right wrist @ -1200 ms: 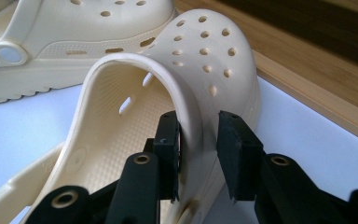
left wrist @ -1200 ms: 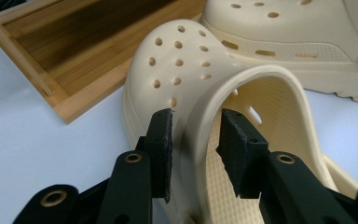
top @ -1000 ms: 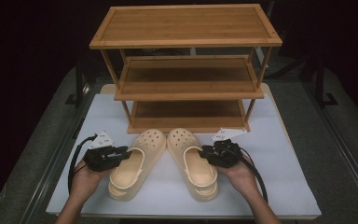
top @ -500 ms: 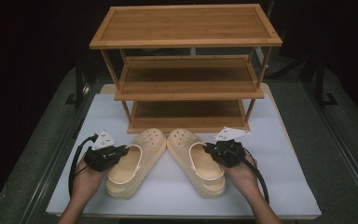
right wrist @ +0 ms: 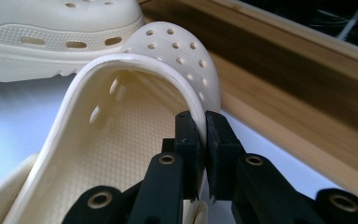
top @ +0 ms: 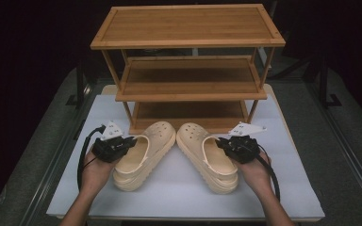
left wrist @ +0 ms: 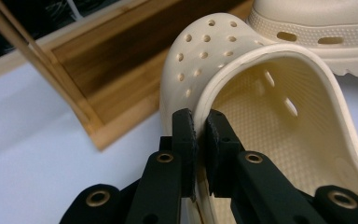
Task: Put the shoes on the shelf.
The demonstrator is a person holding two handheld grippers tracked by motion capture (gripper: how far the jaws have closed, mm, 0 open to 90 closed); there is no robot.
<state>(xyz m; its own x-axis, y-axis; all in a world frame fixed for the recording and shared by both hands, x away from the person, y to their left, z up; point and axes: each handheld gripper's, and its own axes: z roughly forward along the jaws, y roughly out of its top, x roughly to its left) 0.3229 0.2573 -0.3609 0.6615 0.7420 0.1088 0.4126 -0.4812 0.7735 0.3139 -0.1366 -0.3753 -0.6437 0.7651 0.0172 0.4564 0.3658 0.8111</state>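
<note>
Both hand-held grippers, left [top: 122,145] and right [top: 230,144], clamped on 2 cream clogs [top: 143,153] [top: 207,155], lower centre; grasp done, bamboo shoe rack [top: 188,70] placement left.

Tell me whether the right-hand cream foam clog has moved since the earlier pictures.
Yes. The right-hand cream foam clog, clamped at its rim by the right gripper, has swung so its toe sits nearer the wooden three-tier shelf base.

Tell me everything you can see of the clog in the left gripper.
The cream foam-like clog is a one-piece slip-on with round vent holes over the toe, side slots, a ridged sole and a textured footbed. Its toe points toward the bamboo three-tier rack, over the white mat. The left gripper has its jaws clamped on the collar's outer edge.
</note>
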